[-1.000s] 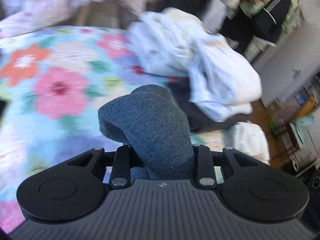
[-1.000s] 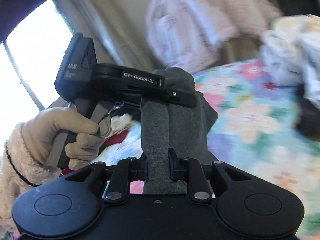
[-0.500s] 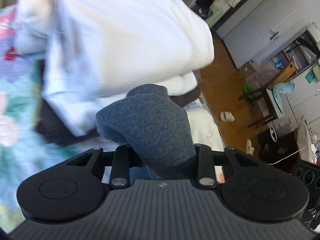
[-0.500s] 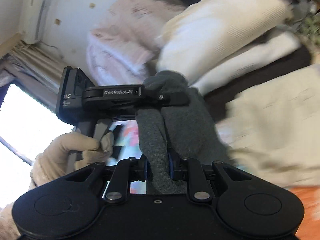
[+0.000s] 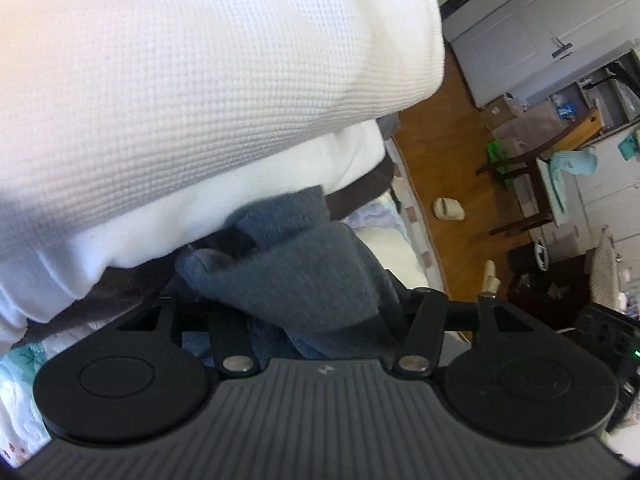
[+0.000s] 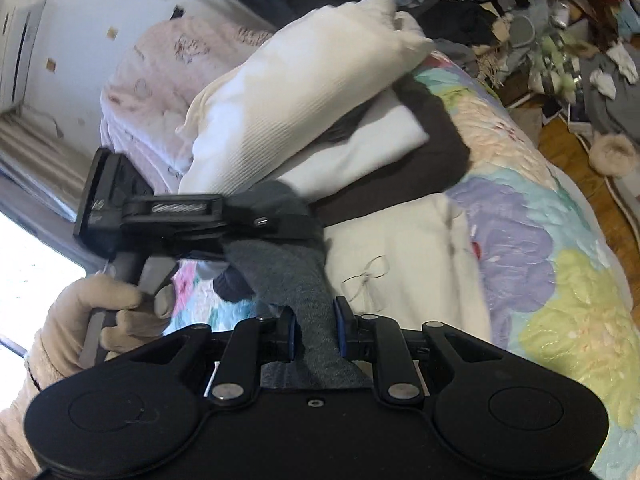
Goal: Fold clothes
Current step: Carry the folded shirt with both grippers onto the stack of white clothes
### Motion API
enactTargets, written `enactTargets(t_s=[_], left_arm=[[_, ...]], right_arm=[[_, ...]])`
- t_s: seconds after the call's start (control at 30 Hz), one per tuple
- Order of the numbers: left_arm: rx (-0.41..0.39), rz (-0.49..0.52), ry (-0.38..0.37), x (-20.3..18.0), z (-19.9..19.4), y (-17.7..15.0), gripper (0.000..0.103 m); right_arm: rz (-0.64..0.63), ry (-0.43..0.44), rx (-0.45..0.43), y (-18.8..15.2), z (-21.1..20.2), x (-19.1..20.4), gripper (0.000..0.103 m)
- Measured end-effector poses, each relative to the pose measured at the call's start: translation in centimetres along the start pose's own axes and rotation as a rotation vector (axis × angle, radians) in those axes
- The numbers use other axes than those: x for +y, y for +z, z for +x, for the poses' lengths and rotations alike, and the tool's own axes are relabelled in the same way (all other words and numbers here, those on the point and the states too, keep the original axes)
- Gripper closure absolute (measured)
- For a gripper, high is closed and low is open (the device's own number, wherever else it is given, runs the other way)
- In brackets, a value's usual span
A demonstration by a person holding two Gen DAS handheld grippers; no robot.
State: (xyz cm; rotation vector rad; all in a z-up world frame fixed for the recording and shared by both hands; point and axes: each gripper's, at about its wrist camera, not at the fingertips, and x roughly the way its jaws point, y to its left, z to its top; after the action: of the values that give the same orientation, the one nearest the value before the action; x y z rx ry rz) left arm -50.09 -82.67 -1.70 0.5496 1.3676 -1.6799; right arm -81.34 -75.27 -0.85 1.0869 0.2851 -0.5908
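A grey knit garment point(image 5: 304, 272) hangs between both grippers, right against a stack of folded clothes. My left gripper point(image 5: 288, 304) is opening its jaws; the grey cloth lies slack between them and slumps onto the dark brown garment point(image 5: 352, 196). A white waffle-knit garment point(image 5: 200, 80) tops the stack and fills that view. My right gripper point(image 6: 316, 328) is shut on the narrow end of the grey garment point(image 6: 304, 280). The left gripper point(image 6: 276, 222) shows side-on there, held by a gloved hand point(image 6: 108, 312), its fingers over the grey cloth beside the white stack point(image 6: 304, 80).
The stack sits on a floral quilt point(image 6: 540, 240), with a cream garment point(image 6: 400, 272) in front. Pink bedding point(image 6: 160, 80) lies by the wall. Past the bed edge are a wooden floor point(image 5: 440, 160), a chair point(image 5: 520, 184), a slipper point(image 5: 448, 208) and floor clutter point(image 6: 580, 40).
Both grippers swung with the grey garment from over the open floral quilt to the folded stack and dropped lower. The left jaws widened and the cloth slumped.
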Motion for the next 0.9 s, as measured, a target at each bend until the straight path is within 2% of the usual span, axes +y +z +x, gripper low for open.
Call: enactTargets(t_s=[0.17, 0.3, 0.43, 0.53, 0.6, 0.63, 0.73, 0.77, 0.83, 0.9], left_arm=[[-0.05, 0.035, -0.06, 0.3, -3.0, -1.0, 0.046], [-0.111, 0.171, -0.006, -0.6, -5.8, -2.0, 0.041], [-0.167, 0.365, 0.075, -2.4, -7.7, -2.8, 0.037], [-0.195, 0.48, 0.101, -3.5, -8.2, -3.1, 0.032], [-0.199, 0.519, 0.097, -3.6, -8.1, -3.7, 0.032], [-0.2, 0.532, 0.087, -3.5, -8.3, -4.1, 0.032], [-0.192, 0.497, -0.012, -3.0, -7.5, -4.7, 0.032], [-0.188, 0.483, -0.033, -2.8, -6.9, -4.8, 0.032], [-0.17, 0.461, -0.016, -2.3, -5.4, -4.6, 0.032], [-0.152, 0.435, 0.013, -1.7, -3.9, -4.3, 0.032]], right_arm=[[0.015, 0.008, -0.016, -0.5, -0.4, -1.6, 0.082], [0.017, 0.02, -0.025, -1.1, -0.5, -1.7, 0.082], [-0.036, -0.002, -0.02, -1.1, -1.0, -0.5, 0.082], [-0.047, -0.002, -0.025, -0.9, -1.3, -0.3, 0.082], [-0.029, 0.001, -0.034, -0.9, -1.4, -0.7, 0.082], [0.0, 0.003, -0.042, -1.1, -1.3, -1.3, 0.082], [0.097, 0.008, -0.082, -2.3, -1.3, -3.0, 0.079], [0.13, 0.009, -0.111, -2.9, -1.4, -3.4, 0.074], [0.212, 0.02, -0.167, -4.1, -1.8, -4.0, 0.072], [0.268, 0.02, -0.224, -5.6, -2.4, -3.9, 0.062]])
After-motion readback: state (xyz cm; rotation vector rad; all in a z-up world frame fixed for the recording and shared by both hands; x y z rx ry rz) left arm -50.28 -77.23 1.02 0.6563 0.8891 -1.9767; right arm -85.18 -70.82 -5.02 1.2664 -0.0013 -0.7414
